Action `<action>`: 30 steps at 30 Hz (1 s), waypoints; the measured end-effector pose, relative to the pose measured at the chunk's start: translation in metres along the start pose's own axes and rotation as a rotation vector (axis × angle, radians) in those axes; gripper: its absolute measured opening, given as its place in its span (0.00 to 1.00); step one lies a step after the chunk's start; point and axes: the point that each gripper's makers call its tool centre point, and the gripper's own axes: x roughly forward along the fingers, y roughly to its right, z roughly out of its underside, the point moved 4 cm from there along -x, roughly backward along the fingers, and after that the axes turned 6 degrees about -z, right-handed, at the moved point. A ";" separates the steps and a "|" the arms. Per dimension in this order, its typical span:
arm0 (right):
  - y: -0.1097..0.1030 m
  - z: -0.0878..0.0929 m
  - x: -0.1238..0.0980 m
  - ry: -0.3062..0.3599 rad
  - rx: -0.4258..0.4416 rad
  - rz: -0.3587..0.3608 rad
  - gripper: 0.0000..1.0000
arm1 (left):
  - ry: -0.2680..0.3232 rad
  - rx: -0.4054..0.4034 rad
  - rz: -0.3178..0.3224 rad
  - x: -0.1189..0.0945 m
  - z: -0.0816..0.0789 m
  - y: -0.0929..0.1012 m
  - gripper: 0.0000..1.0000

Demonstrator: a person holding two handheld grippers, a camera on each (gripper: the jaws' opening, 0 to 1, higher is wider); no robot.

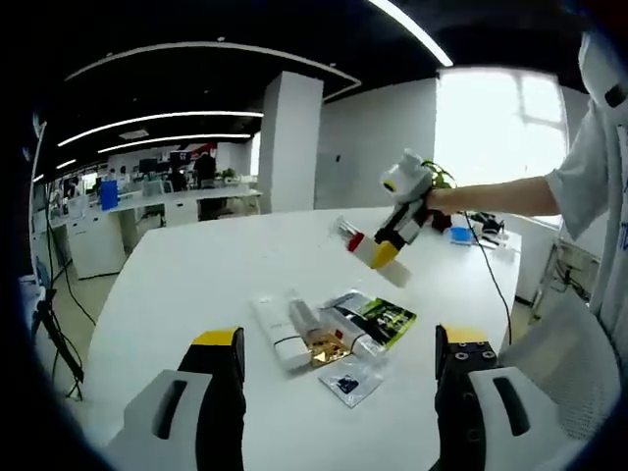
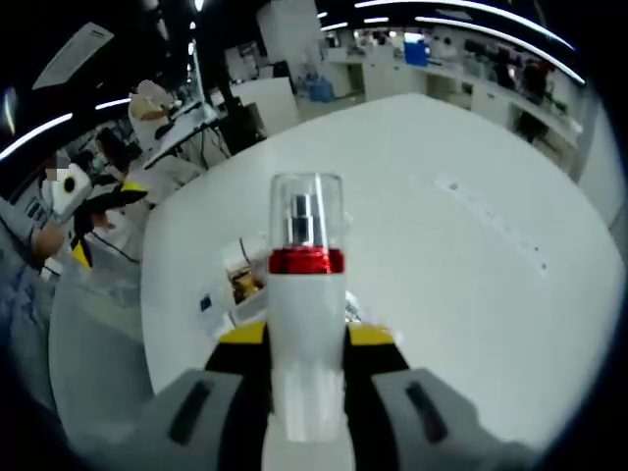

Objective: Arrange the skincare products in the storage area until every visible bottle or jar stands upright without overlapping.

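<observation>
Bottle in transit: right gripper (image 2: 306, 339) is clamped on a white pump bottle with red collar and clear cap (image 2: 306, 294), held in the air over the round white table (image 2: 471, 196), not yet stood down. Next, probably: lower it upright onto bare tabletop, clear of the pile. Left gripper (image 1: 339, 358) hangs wide open w/ nothing in it, above the heap of white tubes and sachets (image 1: 329, 334). Left gripper view shows the bottle tilted in mid-air; right gripper view has it head-on w/ the heap behind.

Open office: white table (image 1: 196, 265), white pillar (image 1: 291, 142), bright window (image 1: 496, 123), ceiling light strips (image 1: 162, 118), desks (image 1: 186, 201) behind.
</observation>
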 end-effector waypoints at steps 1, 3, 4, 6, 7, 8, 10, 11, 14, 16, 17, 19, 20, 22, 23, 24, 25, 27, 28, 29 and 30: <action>-0.005 0.002 -0.002 0.012 0.005 0.000 0.27 | 0.001 -0.012 0.002 0.001 -0.001 0.001 0.76; -0.014 0.006 -0.006 0.036 0.013 0.001 0.27 | 0.030 -0.068 0.024 0.006 -0.006 0.002 0.77; -0.017 0.007 -0.008 0.049 0.017 0.003 0.27 | 0.037 -0.093 0.035 0.009 -0.007 0.005 0.76; -0.026 0.010 -0.011 0.078 0.033 0.004 0.27 | 0.039 -0.112 0.054 0.015 -0.010 0.009 0.75; -0.031 0.012 -0.012 0.086 0.037 0.001 0.27 | 0.041 -0.120 0.060 0.017 -0.011 0.011 0.74; -0.037 0.013 -0.014 0.097 0.039 -0.001 0.27 | 0.041 -0.133 0.072 0.022 -0.012 0.014 0.74; -0.048 0.016 -0.016 0.114 0.042 -0.006 0.27 | 0.043 -0.162 0.084 0.028 -0.014 0.017 0.74; -0.050 0.016 -0.016 0.118 0.042 -0.007 0.27 | 0.043 -0.184 0.098 0.033 -0.016 0.018 0.74; -0.057 0.017 -0.017 0.151 0.052 -0.021 0.27 | 0.048 -0.189 0.122 0.041 -0.020 0.029 0.72; -0.067 0.019 -0.018 0.166 0.052 -0.031 0.27 | 0.045 -0.188 0.145 0.050 -0.023 0.034 0.70; -0.071 0.019 -0.019 0.172 0.051 -0.035 0.27 | 0.046 -0.196 0.153 0.054 -0.024 0.036 0.69; -0.080 0.020 -0.020 0.192 0.046 -0.041 0.27 | 0.041 -0.239 0.185 0.063 -0.026 0.043 0.69; -0.086 0.020 -0.021 0.204 0.045 -0.043 0.27 | 0.033 -0.268 0.200 0.065 -0.026 0.046 0.69; -0.095 0.022 -0.023 0.226 0.047 -0.052 0.27 | 0.035 -0.276 0.219 0.072 -0.028 0.053 0.69; -0.098 0.022 -0.024 0.234 0.050 -0.058 0.27 | 0.031 -0.271 0.233 0.075 -0.029 0.057 0.68; -0.104 0.023 -0.024 0.245 0.052 -0.070 0.27 | 0.026 -0.267 0.244 0.078 -0.029 0.060 0.67; -0.097 0.021 -0.024 0.252 0.054 -0.075 0.27 | 0.021 -0.265 0.257 0.082 -0.029 0.065 0.66; -0.099 0.022 -0.025 0.258 0.056 -0.081 0.27 | 0.015 -0.273 0.276 0.089 -0.030 0.070 0.66; -0.104 0.024 -0.025 0.266 0.053 -0.086 0.27 | 0.013 -0.283 0.283 0.092 -0.030 0.072 0.65; -0.106 0.025 -0.025 0.271 0.055 -0.089 0.27 | 0.009 -0.290 0.289 0.095 -0.030 0.074 0.65; -0.109 0.026 -0.025 0.274 0.055 -0.093 0.27 | -0.001 -0.299 0.296 0.100 -0.028 0.076 0.64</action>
